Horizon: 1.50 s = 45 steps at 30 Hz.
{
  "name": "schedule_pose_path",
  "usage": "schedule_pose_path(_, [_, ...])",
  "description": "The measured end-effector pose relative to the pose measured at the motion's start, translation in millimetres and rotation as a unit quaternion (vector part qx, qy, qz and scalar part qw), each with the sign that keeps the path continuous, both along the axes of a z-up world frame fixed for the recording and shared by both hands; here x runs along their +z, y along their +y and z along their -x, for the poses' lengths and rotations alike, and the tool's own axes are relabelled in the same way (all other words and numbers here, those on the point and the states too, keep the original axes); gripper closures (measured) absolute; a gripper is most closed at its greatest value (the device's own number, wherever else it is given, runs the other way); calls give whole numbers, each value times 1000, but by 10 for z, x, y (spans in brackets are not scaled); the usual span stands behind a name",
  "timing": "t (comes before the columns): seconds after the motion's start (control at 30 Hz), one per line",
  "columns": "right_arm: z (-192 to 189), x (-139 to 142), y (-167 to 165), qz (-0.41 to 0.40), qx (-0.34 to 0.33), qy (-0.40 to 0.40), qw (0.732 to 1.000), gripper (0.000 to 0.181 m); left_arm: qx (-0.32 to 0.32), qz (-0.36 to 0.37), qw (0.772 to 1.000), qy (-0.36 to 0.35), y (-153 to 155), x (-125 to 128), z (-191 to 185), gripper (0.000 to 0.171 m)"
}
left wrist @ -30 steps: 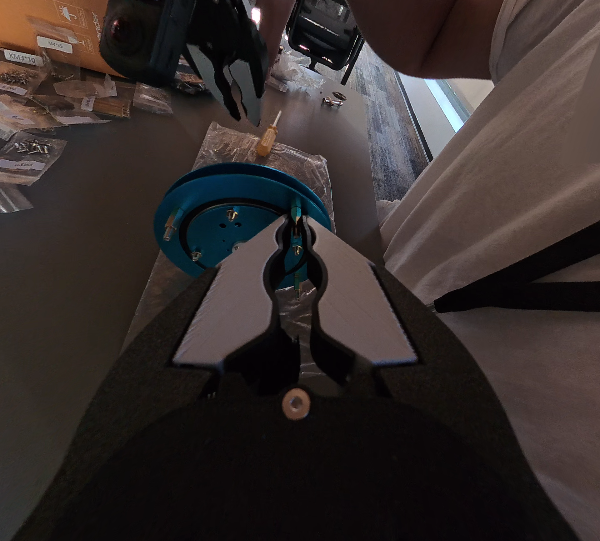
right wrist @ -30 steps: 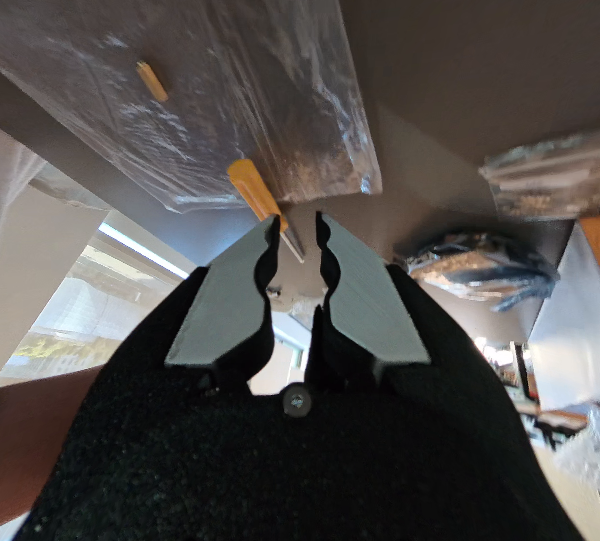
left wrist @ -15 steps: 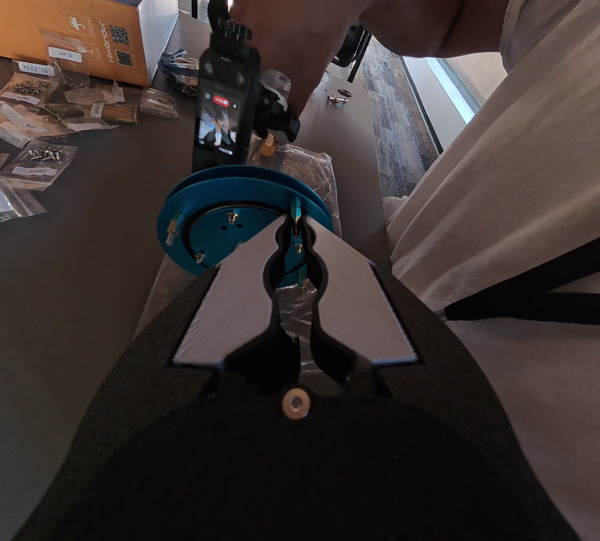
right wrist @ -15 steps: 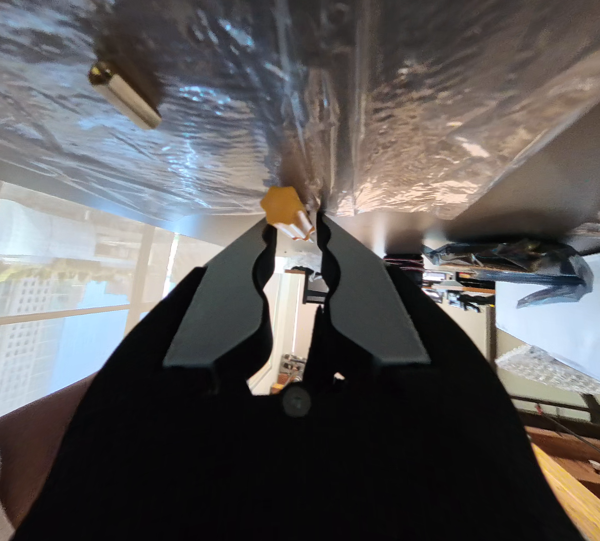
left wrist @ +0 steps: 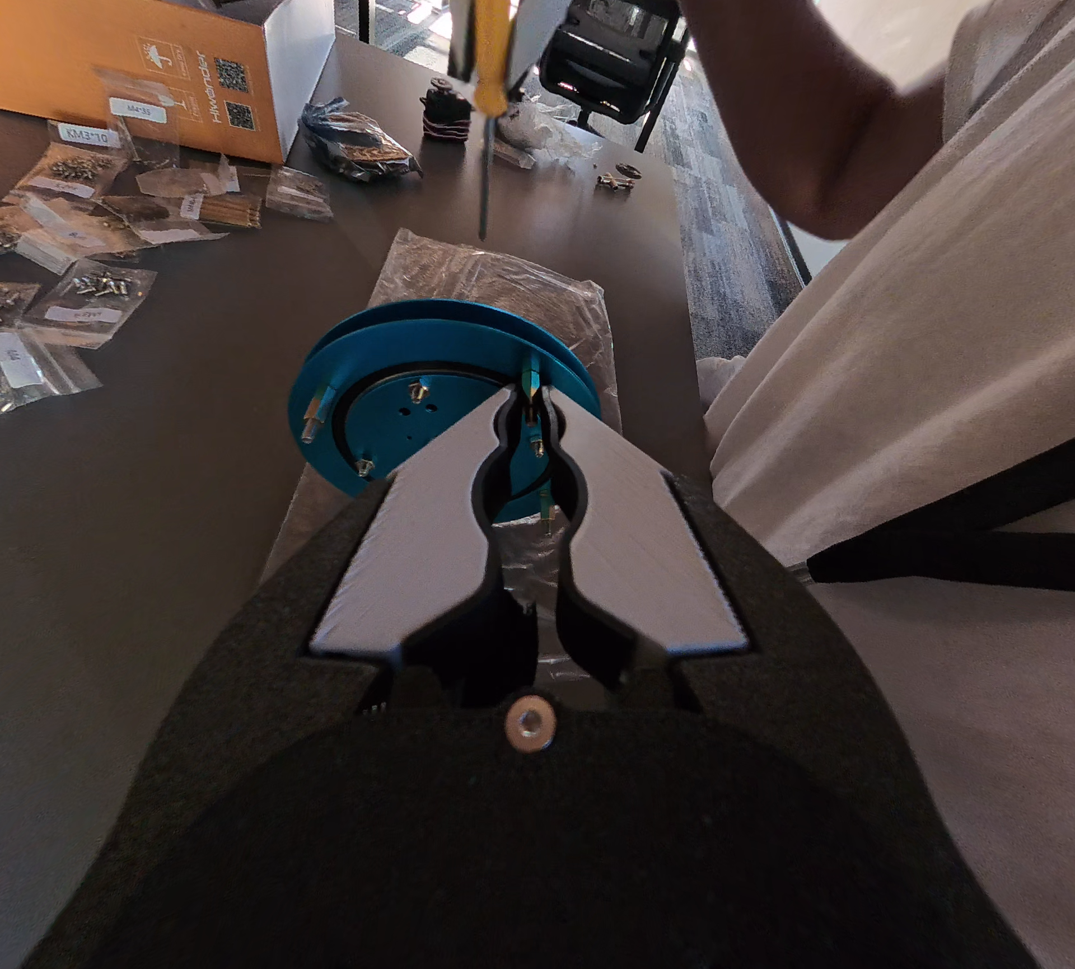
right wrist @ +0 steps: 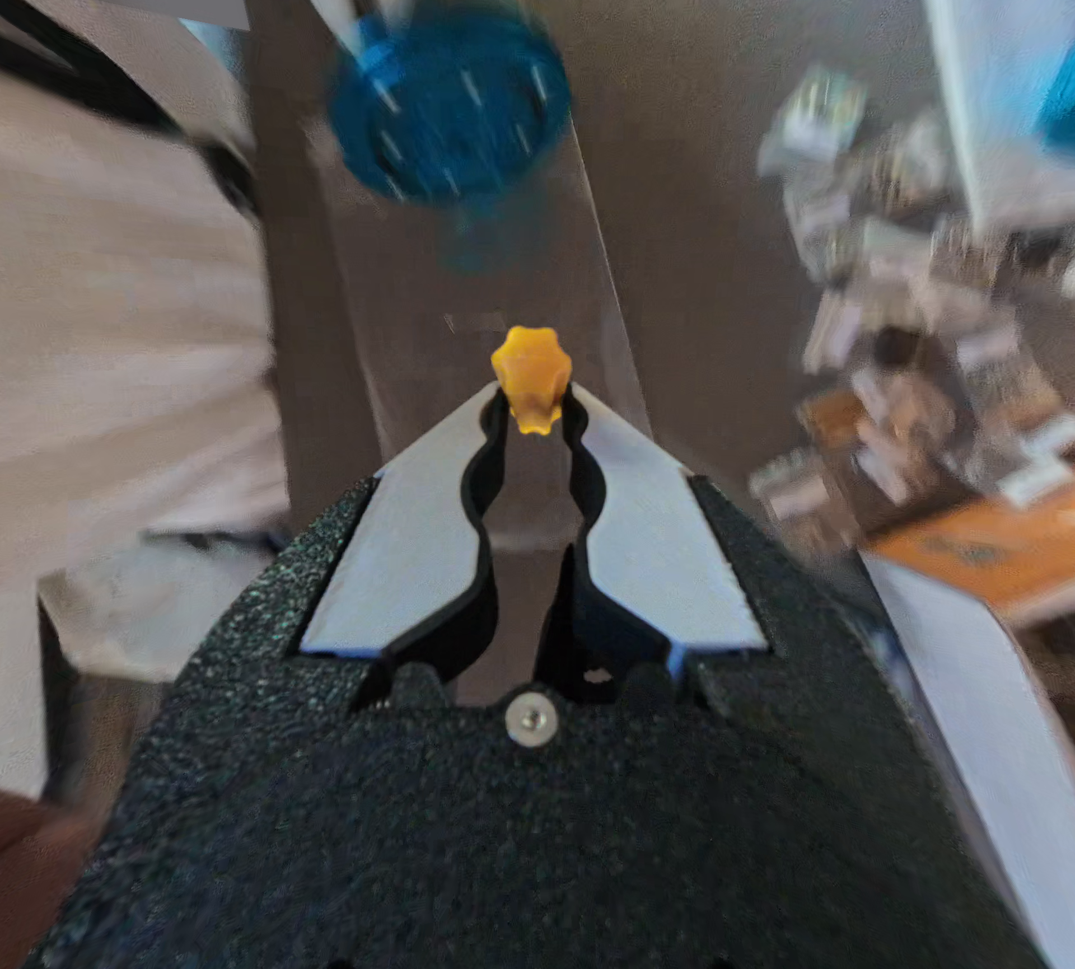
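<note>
My left gripper (left wrist: 530, 399) is shut on the rim of a blue metal disc (left wrist: 407, 417) with several small standoffs. It holds the disc tilted on edge over a clear plastic bag (left wrist: 494, 278). My right gripper (right wrist: 532, 394) is shut on the yellow handle of a small screwdriver (right wrist: 529, 377). In the left wrist view the right gripper (left wrist: 488, 74) hangs above the far end of the bag, and the screwdriver (left wrist: 493, 10) points straight down, its tip clear of the table. The blue disc (right wrist: 448, 98) shows blurred in the right wrist view.
An open orange cardboard box (left wrist: 134, 45) stands at the back left of the dark table (left wrist: 145, 476). Several small bags of screws (left wrist: 87, 295) lie beside it. A black servo (left wrist: 445, 118) and loose screws (left wrist: 619, 179) lie at the back. A person's arm (left wrist: 785, 86) and shirt are on the right. There is about 15 cm between the tips of the two grippers.
My right gripper closed on the screwdriver lying by the bag, lifted it and turned it to point downward. My left gripper and the blue disc have stayed put.
</note>
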State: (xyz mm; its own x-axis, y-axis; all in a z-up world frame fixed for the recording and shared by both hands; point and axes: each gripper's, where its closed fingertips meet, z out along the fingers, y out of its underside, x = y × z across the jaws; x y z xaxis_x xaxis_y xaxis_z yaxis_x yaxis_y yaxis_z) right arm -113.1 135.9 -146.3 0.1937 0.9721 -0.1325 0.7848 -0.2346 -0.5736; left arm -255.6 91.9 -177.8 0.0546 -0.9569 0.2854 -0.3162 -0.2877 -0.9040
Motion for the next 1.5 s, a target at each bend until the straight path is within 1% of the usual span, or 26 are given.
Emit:
schedule_pose_path(0.03, [65, 112, -50, -1, -2, 80, 997, 165, 3, 0, 1000, -1, 11, 3, -7, 167])
schedule_pose_path(0.07, [93, 104, -51, -10, -18, 121, 992, 164, 7, 2, 1000, -3, 25, 10, -15, 167])
schedule_pose_path(0.1, [129, 5, -66, -20, -27, 138, 990, 164, 13, 6, 1000, -6, 48, 18, -25, 167])
schedule_pose_path(0.17, [306, -239, -188, -28, -26, 156, 987, 164, 25, 12, 1000, -11, 92, 28, -46, 167])
schedule_pose_path(0.27, [680, -380, -409, -33, -7, 209, 977, 164, 26, 17, 999, -8, 87, 31, -83, 167])
schedule_pose_path(0.33, [815, -505, -412, -56, -14, 195, 979, 164, 24, 17, 1000, -3, 71, 30, -113, 167])
schedule_pose_path(0.4, [951, -457, -428, -74, -9, 222, 972, 164, 19, 16, 1000, 3, 51, 27, -155, 167])
schedule_pose_path(0.53, [1062, -498, -421, -95, 2, 196, 976, 164, 8, 13, 1000, 17, 13, 9, -248, 167])
schedule_pose_path(0.6, [1093, -496, -414, -93, 0, 193, 977, 164, 6, 11, 1000, 22, -5, -3, -292, 167])
schedule_pose_path(0.7, [1088, -532, -415, -83, -6, 189, 978, 164, 10, 8, 1000, 28, 10, -10, -335, 167])
schedule_pose_path(0.77, [1075, -621, -469, -67, -1, 162, 984, 164, 4, 3, 999, 35, -16, -30, -382, 167])
schedule_pose_path(0.87, [1011, -709, -463, -82, -9, 113, 990, 164, -1, -13, 998, 55, -35, -91, -460, 167])
schedule_pose_path(0.93, [987, -737, -471, -70, -17, 107, 992, 164, -5, -14, 998, 61, -33, -102, -493, 167])
schedule_pose_path(1.03, [926, -721, -481, -75, -23, 130, 988, 164, -11, -18, 998, 61, -34, -99, -492, 167])
schedule_pose_path(1.13, [751, -527, -477, -71, -49, 196, 977, 165, -10, -12, 999, 39, -17, -36, -363, 167])
schedule_pose_path(1.23, [635, -238, -452, -89, -75, 296, 948, 165, 1, 27, 1000, -8, 10, 23, -186, 167])
schedule_pose_path(1.3, [677, -91, -454, -62, -97, 357, 927, 165, 5, 48, 998, -39, -1, 42, -58, 167])
schedule_pose_path(1.37, [793, 21, -519, -18, -96, 415, 905, 165, 13, 74, 995, -67, -6, 46, 66, 168])
schedule_pose_path(1.4, [833, 50, -505, -10, -105, 434, 895, 165, 21, 92, 992, -82, 7, 45, 127, 167])
schedule_pose_path(1.5, [877, 6, -402, -3, -136, 458, 879, 166, 47, 168, 976, -132, 81, 41, 304, 168])
